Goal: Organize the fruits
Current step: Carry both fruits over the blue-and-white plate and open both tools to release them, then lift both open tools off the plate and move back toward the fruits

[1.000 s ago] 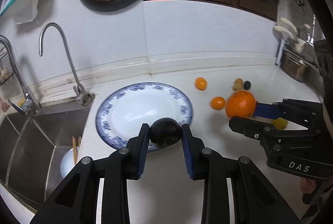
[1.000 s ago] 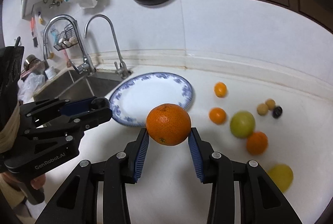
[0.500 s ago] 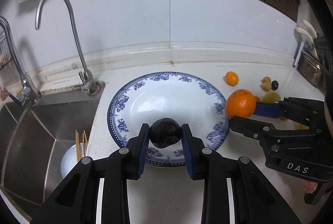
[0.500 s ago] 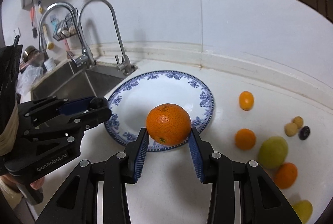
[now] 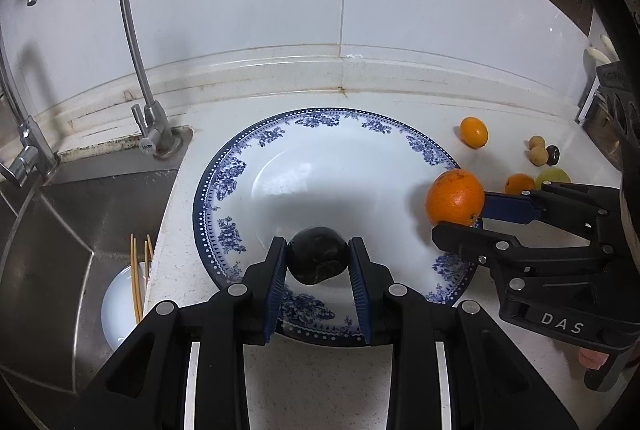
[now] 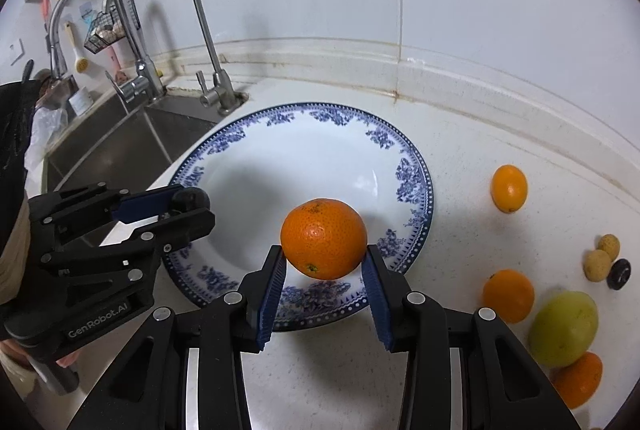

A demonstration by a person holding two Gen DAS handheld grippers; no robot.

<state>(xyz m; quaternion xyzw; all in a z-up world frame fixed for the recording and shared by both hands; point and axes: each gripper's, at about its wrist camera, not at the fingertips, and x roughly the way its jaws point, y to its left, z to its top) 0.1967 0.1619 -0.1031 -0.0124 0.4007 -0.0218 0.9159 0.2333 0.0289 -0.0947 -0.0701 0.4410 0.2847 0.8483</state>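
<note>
plate (image 6: pixel 416 190): one, blue-rimmed, on the surface (image 6: pixel 460 134) | left tongs (image 5: pixel 318 266): clamped on one dark round fruit (image 5: pixel 317 260) over the plate's near rim | right tongs (image 6: pixel 324 270): gripping one large orange (image 6: pixel 323 238) above the plate's near edge | loose right of plate: three small oranges (image 6: pixel 509 188), one green fruit (image 6: pixel 564 328), two tan fruits (image 6: pixel 598 264), one dark berry (image 6: pixel 619 273)

White plate (image 5: pixel 224 190) with blue floral rim — orange fruit (image 6: pixel 323 239), black fruit (image 5: pixel 317 261).
</note>
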